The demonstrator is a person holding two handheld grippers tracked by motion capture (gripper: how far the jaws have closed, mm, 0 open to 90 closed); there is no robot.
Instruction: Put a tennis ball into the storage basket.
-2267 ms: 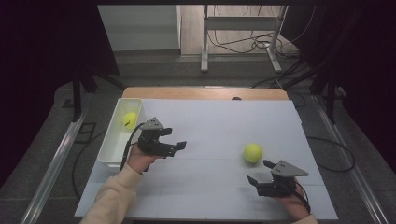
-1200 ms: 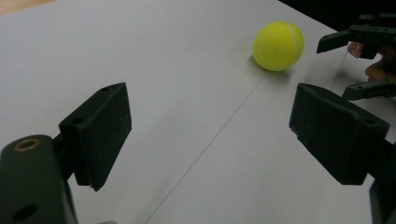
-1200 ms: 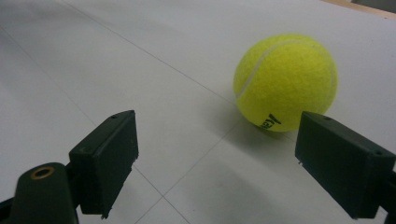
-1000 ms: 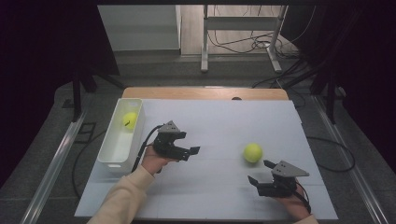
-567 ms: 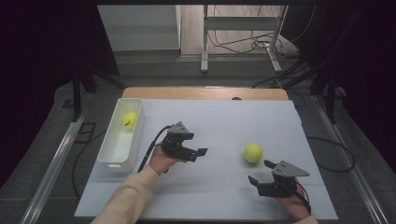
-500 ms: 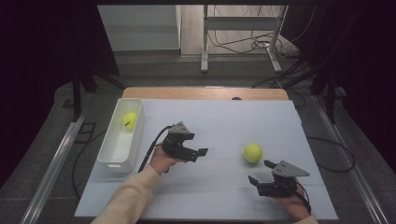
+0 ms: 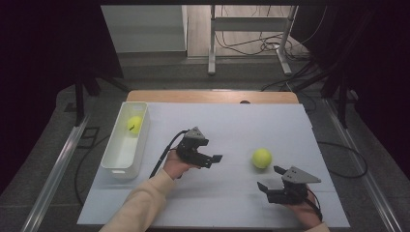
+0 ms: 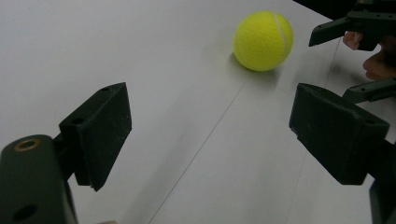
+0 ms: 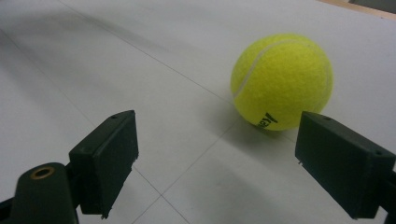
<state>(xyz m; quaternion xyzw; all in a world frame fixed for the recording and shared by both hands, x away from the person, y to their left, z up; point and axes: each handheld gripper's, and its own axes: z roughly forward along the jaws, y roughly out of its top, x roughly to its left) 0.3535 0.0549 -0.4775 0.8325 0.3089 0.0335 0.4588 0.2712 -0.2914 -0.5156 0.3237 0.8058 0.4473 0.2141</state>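
Note:
A yellow tennis ball (image 7: 261,158) lies on the white table, right of centre. My left gripper (image 7: 212,160) is open, a short way to the ball's left, with its jaws turned toward it. In the left gripper view the ball (image 8: 263,40) sits ahead of the spread jaws, apart from them. My right gripper (image 7: 269,177) rests open near the front edge, just below the ball. In the right gripper view the ball (image 9: 281,81) lies close ahead, toward the right jaw. A second tennis ball (image 7: 135,124) lies in the white bin (image 7: 116,157).
The white bin stands along the table's left edge. A wooden strip (image 7: 212,96) borders the far edge. Bare table surface (image 7: 232,125) stretches between the grippers and the back. The right gripper (image 8: 362,23) and hand appear beyond the ball in the left gripper view.
My left gripper has moved right, from beside the bin toward the ball on the table, staying open. The right gripper and both balls have not moved.

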